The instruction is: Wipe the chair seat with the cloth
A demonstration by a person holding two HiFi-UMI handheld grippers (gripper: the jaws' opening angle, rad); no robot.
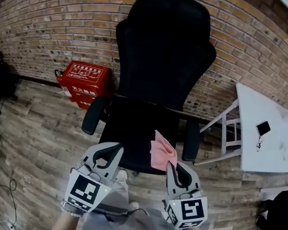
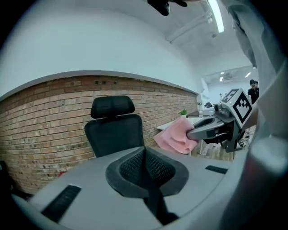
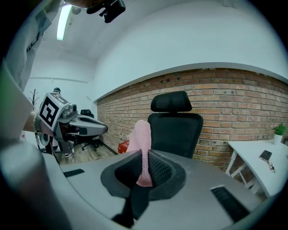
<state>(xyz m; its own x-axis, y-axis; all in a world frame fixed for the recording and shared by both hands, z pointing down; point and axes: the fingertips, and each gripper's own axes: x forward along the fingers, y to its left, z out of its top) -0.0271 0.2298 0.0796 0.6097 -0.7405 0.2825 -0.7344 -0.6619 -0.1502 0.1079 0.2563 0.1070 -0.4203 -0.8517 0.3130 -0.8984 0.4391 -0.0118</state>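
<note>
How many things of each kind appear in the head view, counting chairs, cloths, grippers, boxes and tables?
chair: 1
cloth: 1
grippers: 2 (left gripper, right gripper)
red box: 1
white table: 1
Total: 6

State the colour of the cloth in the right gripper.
Pink. The cloth shows best in the head view.

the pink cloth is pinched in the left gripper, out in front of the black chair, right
Not quite. The pink cloth is pinched in the right gripper, not the left. The right gripper view shows it clamped between that gripper's jaws, while the left gripper has its jaws shut on nothing. It is out in front of the black chair, as you say.
</note>
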